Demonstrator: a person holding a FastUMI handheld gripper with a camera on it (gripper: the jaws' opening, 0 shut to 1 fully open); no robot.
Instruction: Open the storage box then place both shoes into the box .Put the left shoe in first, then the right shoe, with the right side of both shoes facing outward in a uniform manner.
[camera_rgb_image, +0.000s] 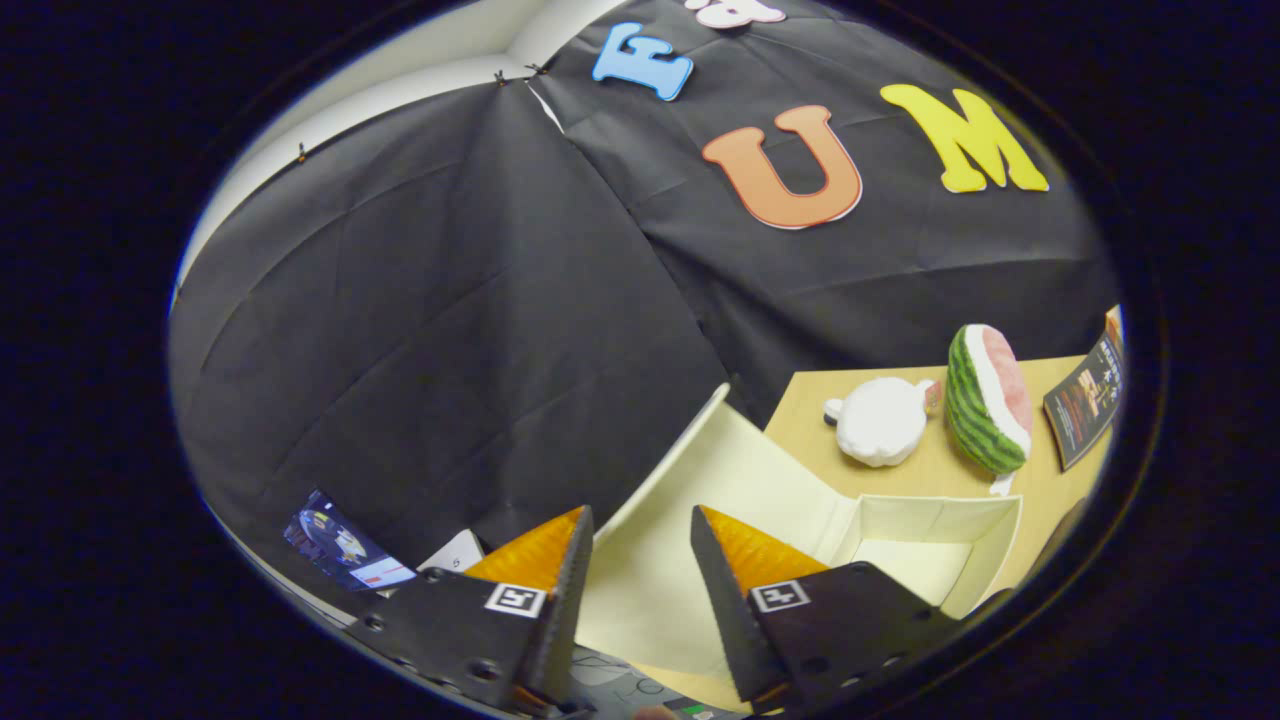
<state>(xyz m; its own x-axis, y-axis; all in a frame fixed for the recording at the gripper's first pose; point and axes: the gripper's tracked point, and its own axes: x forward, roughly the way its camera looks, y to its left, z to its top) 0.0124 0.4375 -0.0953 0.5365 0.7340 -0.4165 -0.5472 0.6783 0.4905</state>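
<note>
Currently we are logging: gripper (640, 545), fingers standing apart, holding nothing. Storage box (935, 520) lying just ahead, lid (690, 470) raised beyond the fingertips, so opening is probably finishing; we are judging the left shoe as the next fetch. Plush watermelon slice (985, 400), white plush (880, 422) and dark booklet (1085, 400) are sitting on the table (800, 400) behind the box, not obstructing.

Fisheye view along parted tongs (640, 530), close above open storage box (900, 540).

box (930, 545) on table (800, 410), just beyond tool (640, 560) | lid (690, 520) raised between fingers | plush toys (985, 400) behind box
</note>
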